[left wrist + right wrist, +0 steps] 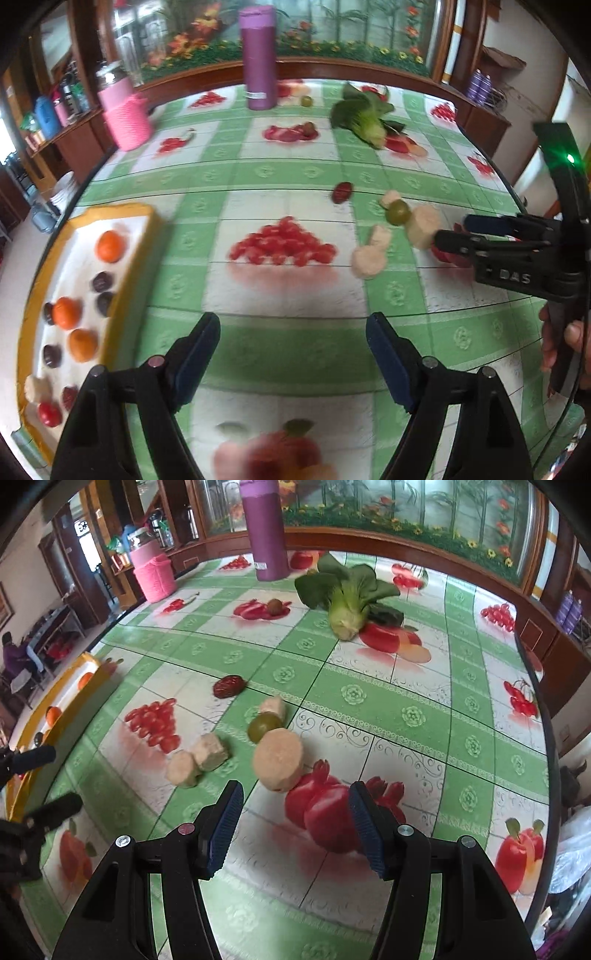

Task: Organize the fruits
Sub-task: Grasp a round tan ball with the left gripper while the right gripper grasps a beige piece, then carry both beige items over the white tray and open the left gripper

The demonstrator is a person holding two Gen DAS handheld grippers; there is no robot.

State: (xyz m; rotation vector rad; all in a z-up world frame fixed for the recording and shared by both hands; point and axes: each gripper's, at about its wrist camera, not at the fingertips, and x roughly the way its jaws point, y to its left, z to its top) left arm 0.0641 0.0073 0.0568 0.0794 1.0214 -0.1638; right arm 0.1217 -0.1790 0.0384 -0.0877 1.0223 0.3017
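A yellow-rimmed white tray [122, 211] lies at the left with three oranges [110, 245], several dark plums [102, 281], a beige chunk and a red fruit in it. My left gripper [291, 354] hovers open beside it, over bare cloth. Loose on the table are a red date [229, 686], a green fruit [264, 725] and several beige chunks [279, 758]. My right gripper [295, 823] is open just short of the biggest chunk, with only a printed pomegranate between its fingers. A small brownish-green fruit [275, 606] lies farther back.
A bok choy [347, 602] lies at the back, with a tall purple bottle [266, 528] and a pink knitted basket [153, 576] behind it. The green-checked tablecloth [369, 701] carries printed fruit pictures. The table's right edge [546, 716] drops off. A hand [565, 343] holds the right gripper.
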